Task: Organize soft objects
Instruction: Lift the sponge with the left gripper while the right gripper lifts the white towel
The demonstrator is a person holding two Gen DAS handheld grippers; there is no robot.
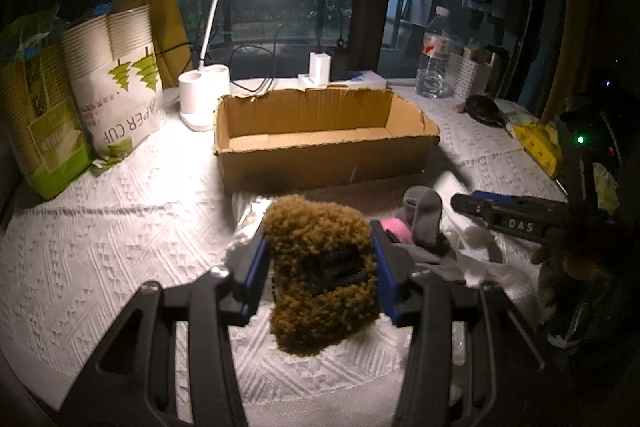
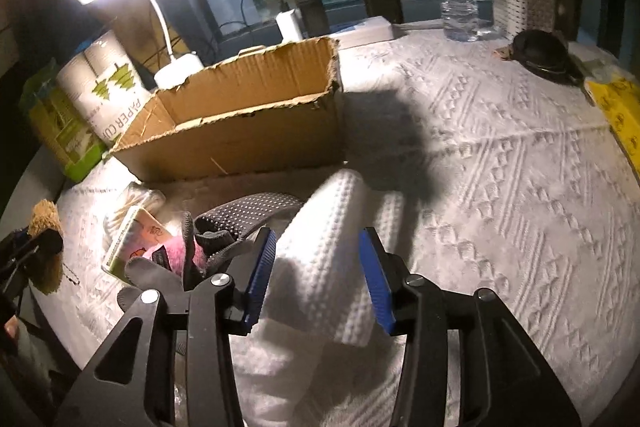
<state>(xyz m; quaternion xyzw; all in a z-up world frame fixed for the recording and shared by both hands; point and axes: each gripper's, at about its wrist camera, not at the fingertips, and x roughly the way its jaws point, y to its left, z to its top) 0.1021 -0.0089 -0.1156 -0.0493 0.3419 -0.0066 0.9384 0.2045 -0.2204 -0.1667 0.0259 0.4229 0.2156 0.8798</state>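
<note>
My left gripper (image 1: 320, 267) is clamping the fuzzy brown pouch (image 1: 320, 267); my right gripper (image 2: 316, 275) is pinching the white towel (image 2: 324, 259). I am aiming both high over the cardboard box (image 1: 320, 163) rim at twelve o'clock.

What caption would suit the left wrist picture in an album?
Left gripper clamps a fuzzy brown pouch above the white cloth, facing an empty cardboard box.

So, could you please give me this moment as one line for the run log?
left gripper: shut on brown fuzzy pouch, lifted | right gripper: shut on white towel | cardboard box: empty
</note>
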